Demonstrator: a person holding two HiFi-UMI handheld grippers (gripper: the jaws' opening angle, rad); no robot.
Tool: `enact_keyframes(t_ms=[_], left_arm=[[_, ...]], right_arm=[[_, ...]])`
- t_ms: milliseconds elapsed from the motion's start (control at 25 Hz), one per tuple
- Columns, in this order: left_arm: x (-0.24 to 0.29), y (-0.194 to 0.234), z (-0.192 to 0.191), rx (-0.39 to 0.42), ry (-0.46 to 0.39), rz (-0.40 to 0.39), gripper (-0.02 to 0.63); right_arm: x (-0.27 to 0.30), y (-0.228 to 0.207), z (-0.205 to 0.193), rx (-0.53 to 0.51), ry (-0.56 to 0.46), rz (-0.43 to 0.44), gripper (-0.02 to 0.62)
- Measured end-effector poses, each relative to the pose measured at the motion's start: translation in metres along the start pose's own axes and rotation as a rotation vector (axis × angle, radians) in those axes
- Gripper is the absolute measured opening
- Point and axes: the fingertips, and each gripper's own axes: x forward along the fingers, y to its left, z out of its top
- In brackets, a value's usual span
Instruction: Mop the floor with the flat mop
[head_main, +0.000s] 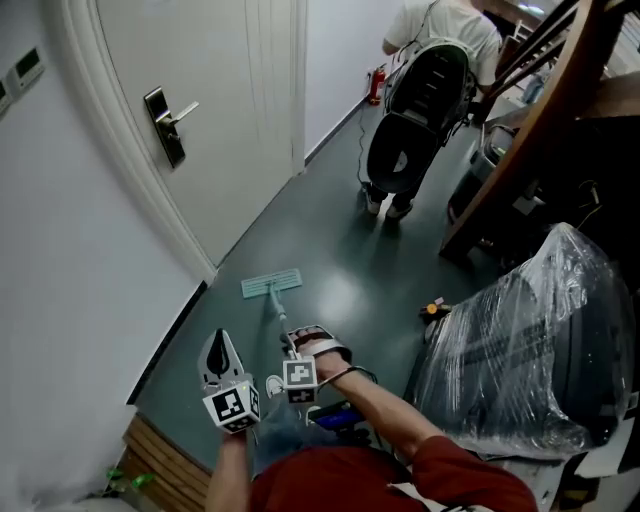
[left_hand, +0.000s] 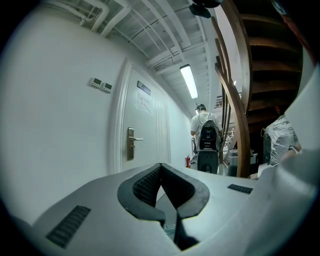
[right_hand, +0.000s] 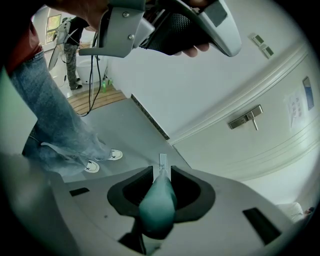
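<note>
Right gripper clamps the teal mop handle, its jaws hiding most of the shaft. Left gripper, jaws together, holds nothing. At centre frame the mop head lies flat on the green floor near a white door. At upper right a person stands, face out of frame; a plastic-wrapped chair crowds the right edge.

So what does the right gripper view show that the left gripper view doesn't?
Only the right gripper view: the right gripper's jaws closed on the teal mop handle, the mop head down on the floor, and the holder's white sneakers.
Only the left gripper view: the left gripper's jaws together on nothing, a ceiling light and a wooden staircase.
Both: the white door with its lever handle.
</note>
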Motion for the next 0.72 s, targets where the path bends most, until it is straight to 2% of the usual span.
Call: enact_keyframes(t_ms=[120, 280, 520, 720], left_arm=[[0.002, -0.026, 0.010, -0.014, -0.022, -0.038, 0.015], [-0.011, -0.037, 0.017, 0.000, -0.041, -0.053, 0.015], [-0.037, -0.034, 0.018, -0.004, -0.054, -0.059, 0.015], [-0.073, -0.017, 0.014, 0.007, -0.062, -0.053, 0.015]], right_arm=[[-0.016, -0.002, -0.017, -0.012, 0.034, -0.020, 0.120], [-0.028, 0.008, -0.016, 0.005, 0.025, -0.023, 0.120], [-0.037, 0.035, -0.008, 0.002, 0.043, -0.008, 0.120], [-0.047, 0.056, 0.011, -0.008, 0.068, -0.038, 0.120]])
